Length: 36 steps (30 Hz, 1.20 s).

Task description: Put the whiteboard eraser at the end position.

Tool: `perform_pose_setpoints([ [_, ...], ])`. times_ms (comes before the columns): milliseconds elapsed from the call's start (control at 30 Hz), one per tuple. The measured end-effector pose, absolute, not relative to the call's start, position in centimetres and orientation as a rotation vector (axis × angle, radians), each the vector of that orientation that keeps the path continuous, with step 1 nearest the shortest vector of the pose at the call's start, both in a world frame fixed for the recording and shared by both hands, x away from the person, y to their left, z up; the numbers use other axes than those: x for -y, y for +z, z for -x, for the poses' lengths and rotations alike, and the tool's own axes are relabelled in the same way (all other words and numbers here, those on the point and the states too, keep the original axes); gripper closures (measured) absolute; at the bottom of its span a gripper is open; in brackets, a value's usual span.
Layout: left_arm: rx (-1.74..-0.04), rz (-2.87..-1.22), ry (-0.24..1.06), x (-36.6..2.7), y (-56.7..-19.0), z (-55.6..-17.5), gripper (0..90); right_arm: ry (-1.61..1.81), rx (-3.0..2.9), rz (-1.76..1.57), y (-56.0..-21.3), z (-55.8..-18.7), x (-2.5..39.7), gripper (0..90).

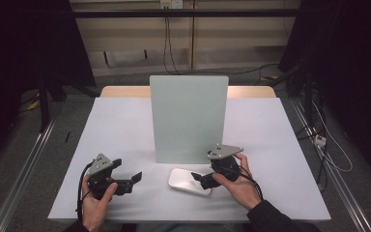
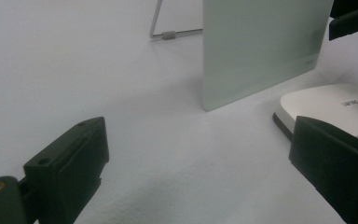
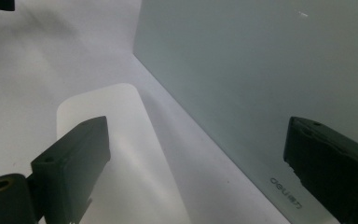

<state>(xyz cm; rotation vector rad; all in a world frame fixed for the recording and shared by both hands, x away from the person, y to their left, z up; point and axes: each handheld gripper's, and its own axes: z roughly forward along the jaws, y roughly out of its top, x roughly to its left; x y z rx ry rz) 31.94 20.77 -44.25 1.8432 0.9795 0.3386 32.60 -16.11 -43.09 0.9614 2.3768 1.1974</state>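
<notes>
Step in hand, as judged: approach to the flat white rounded plastic pad (image 1: 189, 181), lying on the white tabletop (image 1: 121, 125) at 6 o'clock from the upright pale-green rectangular board (image 1: 189, 118), just in front of its lower edge. Right gripper (image 1: 204, 180) positioned at the 3 o'clock end of the pad, jaws spread wide in the right gripper view, one black finger (image 3: 72, 158) over the pad's surface, the other (image 3: 331, 172) in front of the board face; nothing clamped. Contact between finger and pad: cannot be confirmed from these angles, possibly just clear. Left gripper (image 1: 136, 179) held at 9 o'clock from the pad, well short of it, jaws likewise fully apart and empty; left finger (image 2: 70, 163) above bare tabletop, with the pad's near edge visible beyond the other finger. Thin wire stand (image 2: 161, 28) behind the board. Next move, as judged: lower the right jaws astride the pad's end and close, keeping clear of the board so as not to tip it; left gripper available to steady the opposite end.
</notes>
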Motion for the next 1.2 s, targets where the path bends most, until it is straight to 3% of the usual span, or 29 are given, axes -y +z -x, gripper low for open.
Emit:
perform_pose_setpoints([
  [1200,-1.002,-1.817,0.361,-21.1,-44.1,-31.9,4.2,1.128,-2.052,-1.289,-43.7,-30.5,25.6,8.3],
])
